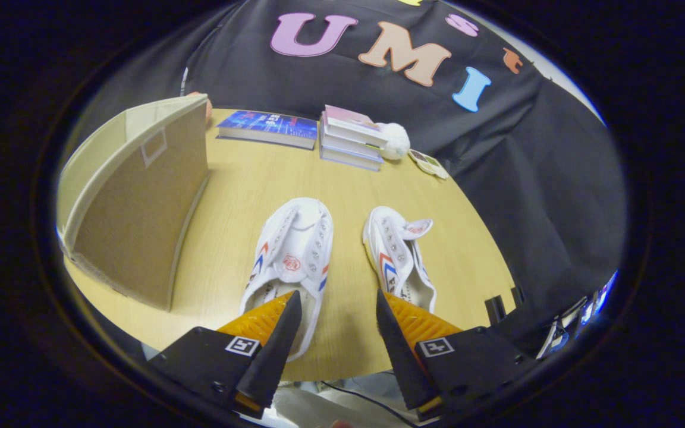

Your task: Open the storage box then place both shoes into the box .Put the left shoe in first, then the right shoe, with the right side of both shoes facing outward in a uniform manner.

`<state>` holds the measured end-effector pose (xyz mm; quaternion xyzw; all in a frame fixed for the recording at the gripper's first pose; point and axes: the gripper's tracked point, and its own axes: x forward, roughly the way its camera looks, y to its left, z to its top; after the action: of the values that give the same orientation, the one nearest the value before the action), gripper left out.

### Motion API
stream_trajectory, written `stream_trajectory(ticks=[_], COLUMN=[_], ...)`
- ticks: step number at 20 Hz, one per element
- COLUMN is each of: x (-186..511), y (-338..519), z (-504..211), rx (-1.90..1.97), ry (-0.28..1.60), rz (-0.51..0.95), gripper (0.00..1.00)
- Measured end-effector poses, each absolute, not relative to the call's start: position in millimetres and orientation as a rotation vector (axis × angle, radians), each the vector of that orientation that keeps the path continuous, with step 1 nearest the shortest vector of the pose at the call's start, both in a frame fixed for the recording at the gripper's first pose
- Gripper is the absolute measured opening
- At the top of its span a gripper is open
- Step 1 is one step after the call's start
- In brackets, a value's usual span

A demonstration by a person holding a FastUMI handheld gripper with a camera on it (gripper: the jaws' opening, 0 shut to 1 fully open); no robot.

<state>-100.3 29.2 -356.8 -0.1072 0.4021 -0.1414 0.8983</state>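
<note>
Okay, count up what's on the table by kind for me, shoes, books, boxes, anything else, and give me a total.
Shoes: 2, a left shoe and a right shoe, both white.
Storage box: 1, beige.
Books: 4, one blue book lying flat and a stack of 3.
White fluffy ball: 1.
Small card-like item: 1.
Total: 9.
The tool is open, holding nothing.

Matt canvas shoes (295,255) on a smooth wood-grain table (354,196), beside a fabric box (134,220)
</note>
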Motion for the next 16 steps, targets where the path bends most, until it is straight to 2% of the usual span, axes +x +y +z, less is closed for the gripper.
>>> stream_trajectory(ticks=[13,16], x=[-38,-38], y=[19,24], z=[-396,-405], rx=[-0.305,-0.241], ry=[0.811,0.813], rz=[-0.198,-0.179], gripper=[0.75,0.64])
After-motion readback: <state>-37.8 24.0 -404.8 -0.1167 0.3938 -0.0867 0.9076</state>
